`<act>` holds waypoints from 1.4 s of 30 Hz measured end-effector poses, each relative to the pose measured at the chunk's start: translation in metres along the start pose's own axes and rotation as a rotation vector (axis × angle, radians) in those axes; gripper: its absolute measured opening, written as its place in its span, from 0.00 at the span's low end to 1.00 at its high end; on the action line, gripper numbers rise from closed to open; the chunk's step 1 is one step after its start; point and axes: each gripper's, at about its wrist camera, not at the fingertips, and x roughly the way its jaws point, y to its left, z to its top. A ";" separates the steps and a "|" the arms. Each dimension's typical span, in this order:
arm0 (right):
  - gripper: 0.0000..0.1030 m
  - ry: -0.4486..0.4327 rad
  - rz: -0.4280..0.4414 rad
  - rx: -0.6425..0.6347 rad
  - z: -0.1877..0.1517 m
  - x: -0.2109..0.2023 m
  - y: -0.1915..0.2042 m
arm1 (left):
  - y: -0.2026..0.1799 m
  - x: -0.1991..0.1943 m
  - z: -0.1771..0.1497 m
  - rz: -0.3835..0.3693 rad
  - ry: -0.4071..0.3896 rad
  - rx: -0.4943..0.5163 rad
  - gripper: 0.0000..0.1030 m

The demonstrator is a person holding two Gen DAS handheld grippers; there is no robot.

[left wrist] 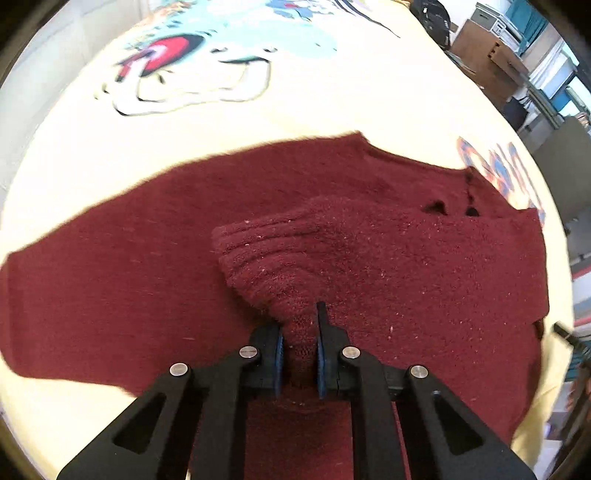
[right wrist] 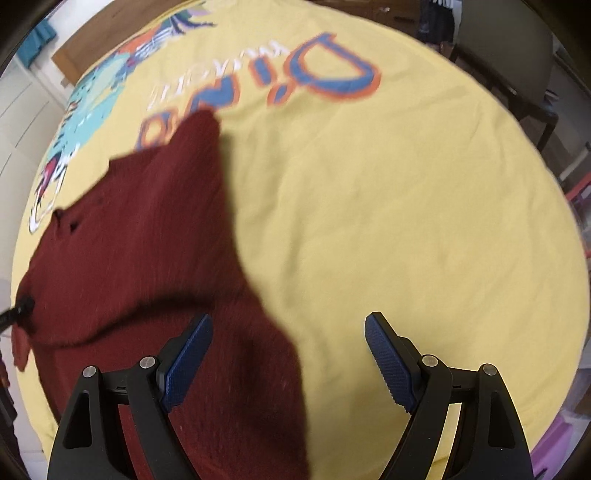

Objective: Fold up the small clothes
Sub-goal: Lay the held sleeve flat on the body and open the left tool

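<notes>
A dark red knitted sweater (left wrist: 147,277) lies spread on a yellow printed cloth (left wrist: 258,122). One sleeve is folded over the body, and its ribbed cuff (left wrist: 266,258) bunches up toward my left gripper (left wrist: 299,332), which is shut on the cuff's end, the knit pinched between the blue pads. In the right wrist view the sweater (right wrist: 147,240) fills the left half, one sleeve pointing up toward the blue lettering. My right gripper (right wrist: 290,321) hovers open over the sweater's right edge, its left finger above the knit and its right finger above the yellow cloth (right wrist: 406,221). Nothing is between its pads.
The yellow cloth bears a dinosaur print (left wrist: 177,59) and blue and orange lettering (right wrist: 325,70). Beyond the table stand cardboard boxes and storage bins (left wrist: 491,55), a black bag (left wrist: 432,18) and a dark chair (right wrist: 517,55).
</notes>
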 end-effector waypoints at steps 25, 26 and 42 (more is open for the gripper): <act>0.14 0.041 0.052 -0.014 0.057 0.063 0.059 | 0.018 0.002 0.002 0.021 0.020 -0.001 0.11; 0.14 0.054 0.050 -0.018 0.056 0.069 0.061 | 0.020 0.006 0.000 0.026 0.025 -0.006 0.11; 0.95 -0.172 0.026 -0.169 0.041 0.007 0.113 | -0.002 -0.034 0.003 0.133 -0.095 0.049 0.94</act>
